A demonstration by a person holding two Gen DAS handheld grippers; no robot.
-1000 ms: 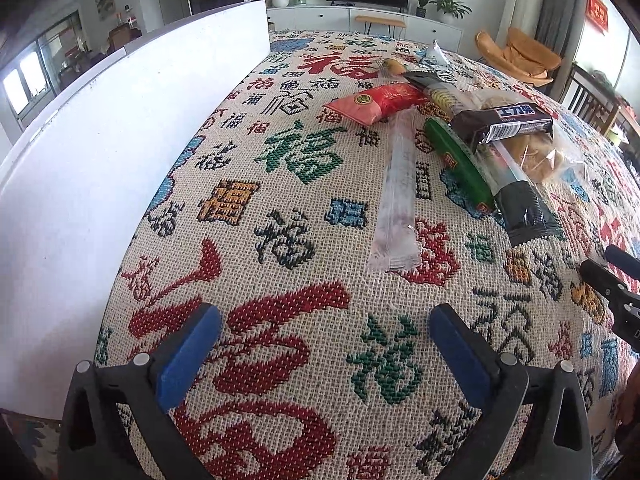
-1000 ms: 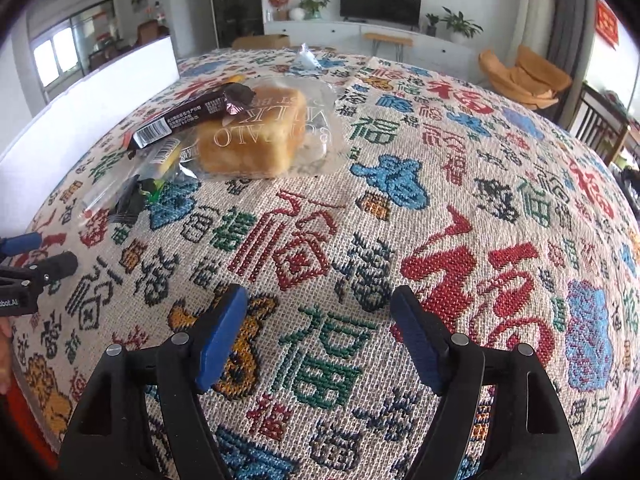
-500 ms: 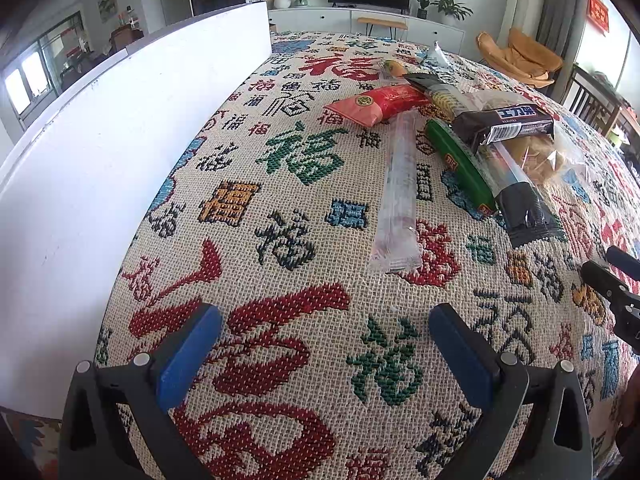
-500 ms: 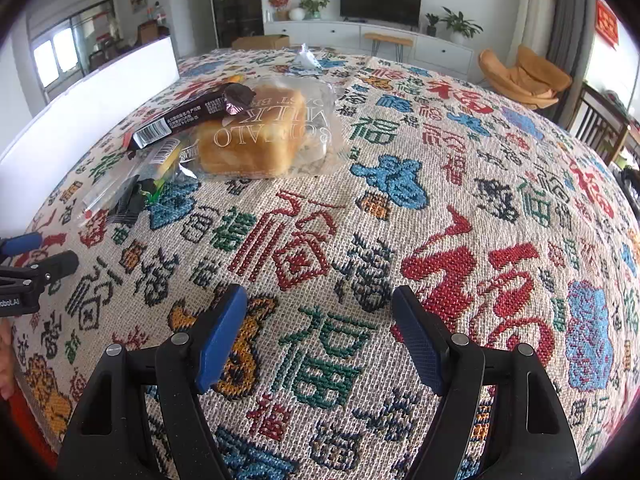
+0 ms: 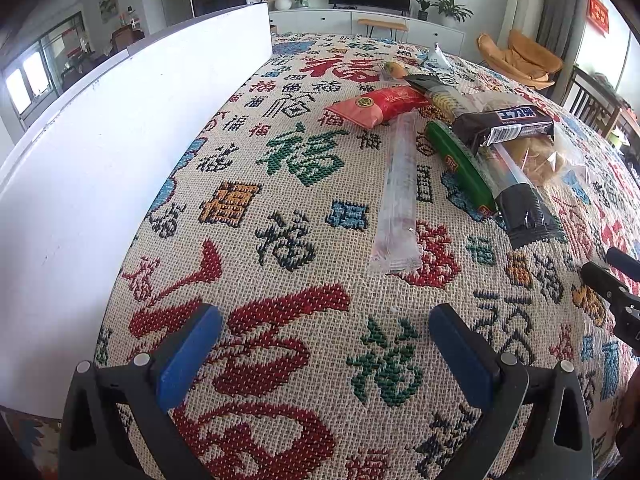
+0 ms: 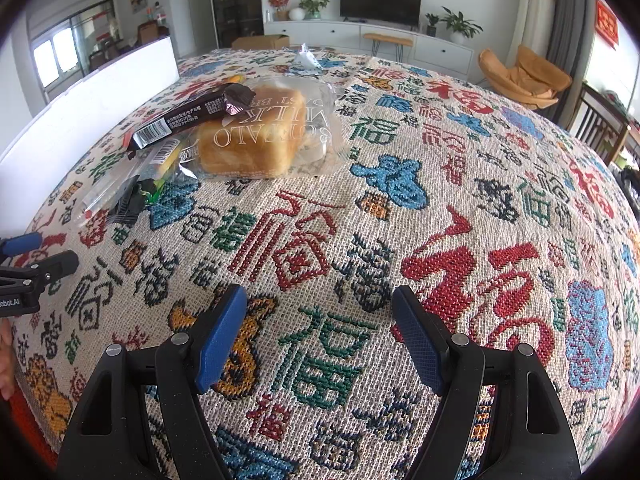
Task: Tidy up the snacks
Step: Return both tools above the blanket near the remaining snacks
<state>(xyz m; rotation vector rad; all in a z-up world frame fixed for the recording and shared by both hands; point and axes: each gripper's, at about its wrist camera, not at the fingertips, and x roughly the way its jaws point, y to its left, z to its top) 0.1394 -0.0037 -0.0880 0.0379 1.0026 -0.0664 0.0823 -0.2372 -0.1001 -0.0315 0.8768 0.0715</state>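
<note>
A pile of snacks lies on the patterned tablecloth (image 5: 304, 208): a red packet (image 5: 378, 105), a long clear packet (image 5: 398, 184), a green stick pack (image 5: 460, 168), a dark-ended clear tube pack (image 5: 520, 204), a dark chocolate bar (image 5: 504, 125) and a bagged bread loaf (image 6: 256, 136). My left gripper (image 5: 320, 352) is open and empty, low over the cloth, short of the clear packet. My right gripper (image 6: 320, 332) is open and empty, well in front of the loaf. The chocolate bar (image 6: 188, 118) leans on the loaf.
A white board (image 5: 120, 152) stands along the table's left edge. A small silver packet (image 6: 306, 58) and an orange sweet (image 5: 394, 68) lie at the far side. Chairs stand at the right (image 6: 524, 76). Each gripper shows at the edge of the other's view.
</note>
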